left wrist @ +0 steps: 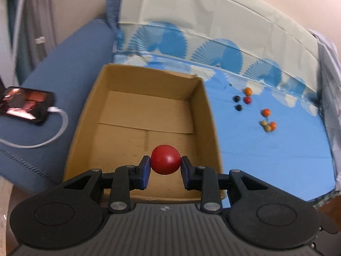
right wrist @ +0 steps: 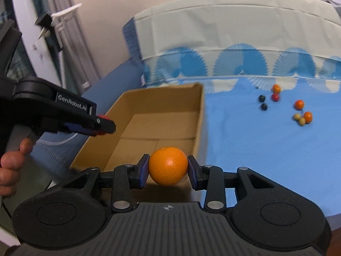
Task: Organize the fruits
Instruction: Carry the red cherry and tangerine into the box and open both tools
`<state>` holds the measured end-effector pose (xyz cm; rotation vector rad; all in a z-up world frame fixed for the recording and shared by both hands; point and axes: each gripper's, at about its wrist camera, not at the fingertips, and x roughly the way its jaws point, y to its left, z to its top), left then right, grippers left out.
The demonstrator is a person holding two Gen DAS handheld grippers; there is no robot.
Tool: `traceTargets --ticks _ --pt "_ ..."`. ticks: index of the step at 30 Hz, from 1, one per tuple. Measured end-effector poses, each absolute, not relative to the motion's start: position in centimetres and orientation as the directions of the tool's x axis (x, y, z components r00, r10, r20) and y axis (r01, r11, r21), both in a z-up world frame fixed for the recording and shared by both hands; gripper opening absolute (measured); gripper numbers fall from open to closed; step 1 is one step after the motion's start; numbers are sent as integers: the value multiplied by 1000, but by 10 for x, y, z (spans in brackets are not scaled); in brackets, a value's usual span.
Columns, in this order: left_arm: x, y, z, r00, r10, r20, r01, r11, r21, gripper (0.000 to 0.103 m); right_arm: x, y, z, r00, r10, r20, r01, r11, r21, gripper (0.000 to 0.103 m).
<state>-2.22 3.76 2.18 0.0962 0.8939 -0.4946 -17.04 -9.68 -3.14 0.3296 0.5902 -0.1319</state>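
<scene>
My left gripper (left wrist: 165,163) is shut on a round red fruit (left wrist: 165,159), held above the near end of an open cardboard box (left wrist: 136,115) with nothing inside. My right gripper (right wrist: 168,169) is shut on an orange (right wrist: 168,166), over the box's (right wrist: 162,111) near right corner. The right wrist view also shows the left gripper (right wrist: 101,126) from the side at the left, a hand (right wrist: 12,164) on its grip, the red fruit (right wrist: 104,118) peeking between its fingers. Several small fruits lie on the blue cloth (left wrist: 266,149): orange ones (left wrist: 266,112), a red one (left wrist: 247,100), dark ones (left wrist: 236,98), yellowish ones (left wrist: 266,126).
A phone (left wrist: 23,105) with a white cable (left wrist: 61,128) lies on the blue sofa arm left of the box. A pale patterned cover (left wrist: 213,21) drapes the backrest behind. The cloth's front edge (right wrist: 332,215) drops off at the lower right.
</scene>
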Motion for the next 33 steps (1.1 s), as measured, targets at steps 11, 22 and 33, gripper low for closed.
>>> traceTargets --ticks 11,22,33 --pt "-37 81 15 559 -333 -760 407 908 -99 34 -175 -71 -30 815 -14 -579 180 956 231 39" --pt "-21 83 6 557 -326 -764 398 912 -100 34 -159 -74 -37 796 -27 -605 196 957 216 39" --pt "10 73 -14 533 -303 -790 387 918 -91 34 -120 -82 -47 790 -40 -612 190 965 183 39"
